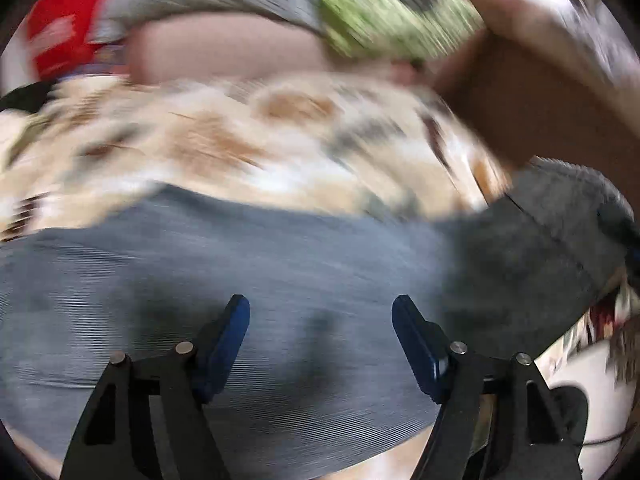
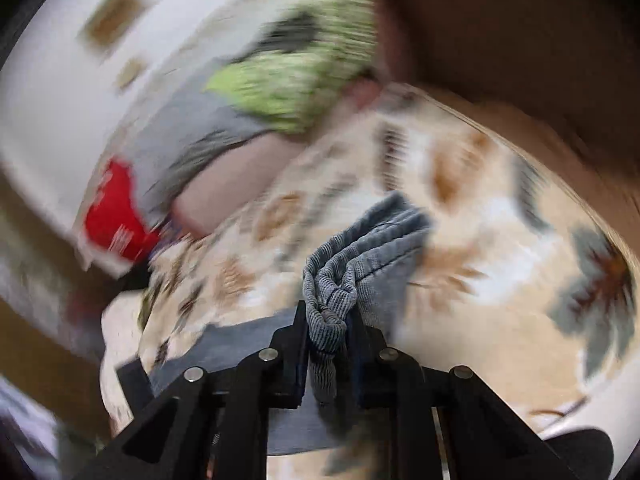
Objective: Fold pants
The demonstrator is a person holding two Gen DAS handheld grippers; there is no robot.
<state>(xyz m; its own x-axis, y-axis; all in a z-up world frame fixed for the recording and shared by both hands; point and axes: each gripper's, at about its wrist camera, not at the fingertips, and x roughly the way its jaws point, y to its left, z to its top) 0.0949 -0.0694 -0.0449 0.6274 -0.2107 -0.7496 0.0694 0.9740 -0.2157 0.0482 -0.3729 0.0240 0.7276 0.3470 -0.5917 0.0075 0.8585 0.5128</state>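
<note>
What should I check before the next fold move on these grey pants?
1. Right gripper clamped on a bunched fold of the grey pants: ok.
2. Left gripper open, nothing between its blue pads, pants lying below it: ok.
3. Left gripper touching the cloth: cannot tell, the view is blurred.
4. Pants lying flat and smooth: not ok, the held end is crumpled and lifted off the patterned cover.
5. Space on the cover past the pants: ok on the near side; a green item and a red item sit at the far edge.
6. Fold line position: cannot tell, motion blur.
</note>
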